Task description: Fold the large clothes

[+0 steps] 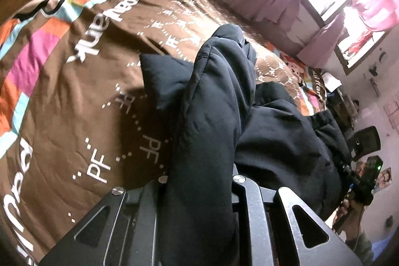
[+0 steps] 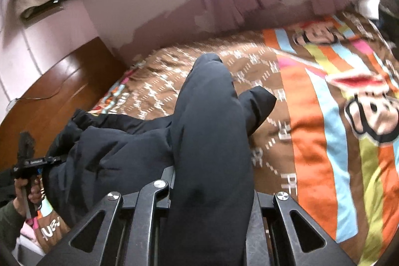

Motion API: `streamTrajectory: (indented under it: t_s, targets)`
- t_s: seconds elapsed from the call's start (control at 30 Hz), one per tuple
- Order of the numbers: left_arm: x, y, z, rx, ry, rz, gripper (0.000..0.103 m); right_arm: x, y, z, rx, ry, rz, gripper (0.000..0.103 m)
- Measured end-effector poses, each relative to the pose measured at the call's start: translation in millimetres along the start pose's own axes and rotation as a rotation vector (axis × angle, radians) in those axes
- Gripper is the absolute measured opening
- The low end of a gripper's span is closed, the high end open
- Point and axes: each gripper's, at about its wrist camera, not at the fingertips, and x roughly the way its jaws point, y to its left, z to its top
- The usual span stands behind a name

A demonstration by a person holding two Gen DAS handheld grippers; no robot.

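Both jaws clamped on black garment (image 1: 212, 116), bedspread (image 1: 74, 91) beneath

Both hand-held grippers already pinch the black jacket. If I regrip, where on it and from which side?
Take the free corner of the black jacket that sticks up off the bedspread. It stands clear as a thin, single flap, so jaws can close over it from above on the open bedspread side; the rest is bulky, bunched padding.
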Motion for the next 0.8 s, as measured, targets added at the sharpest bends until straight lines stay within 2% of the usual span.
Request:
streamTrajectory:
  t_s: [0.1,0.23,0.3,0.37,0.4,0.47,0.5,0.57,0.67,0.7,0.73,0.8]
  targets:
    - [0.1,8.6,-4.5,-0.013,0.003,-0.006,0.017,6.7,-16.0,-12.2,0.03,0.012,-0.016,0.019]
    - [0.3,7.0,-11.6,0.013,0.007,0.063,0.03,5.3,-20.7,-20.4,0.034,0.026,-0.048,0.03]
    - [-1.7,2.7,-16.8,0.017,-0.008,0.08,0.034,6.6,-19.2,-22.4,0.02,0.036,-0.083,0.046]
    - [-3.9,-0.2,-20.0,0.017,-0.022,0.108,0.042,7.1,-19.0,-24.7,0.03,0.037,-0.096,0.06]
    - [-6.1,-2.0,-22.0,0.018,-0.038,0.127,0.045,7.2,-19.0,-26.3,0.039,0.034,-0.103,0.068]
    - [-12.1,-5.5,-25.2,0.026,-0.082,0.17,0.06,7.4,-15.5,-28.7,0.037,0.032,-0.125,0.073]
    - [-18.0,-7.6,-27.0,0.03,-0.117,0.19,0.064,6.5,-12.9,-30.2,0.029,0.027,-0.145,0.074]
    - [-29.1,-9.5,-28.5,0.026,-0.187,0.21,0.082,3.0,-7.1,-33.4,0.012,0.006,-0.2,0.081]
    - [-48.5,-13.3,-31.8,-0.008,-0.275,0.237,0.088,-5.0,0.3,-38.1,0.001,-0.039,-0.243,0.083]
    - [-53.4,-15.7,-32.5,-0.009,-0.289,0.239,0.089,-8.2,3.0,-39.4,0.001,-0.056,-0.26,0.098]
    - [-56.3,-18.2,-31.6,-0.007,-0.297,0.241,0.089,-13.3,6.4,-40.6,-0.004,-0.085,-0.307,0.103]
    - [-63.2,-24.4,-33.8,0.005,-0.314,0.247,0.091,-26.2,11.9,-40.2,-0.024,-0.157,-0.355,0.103]
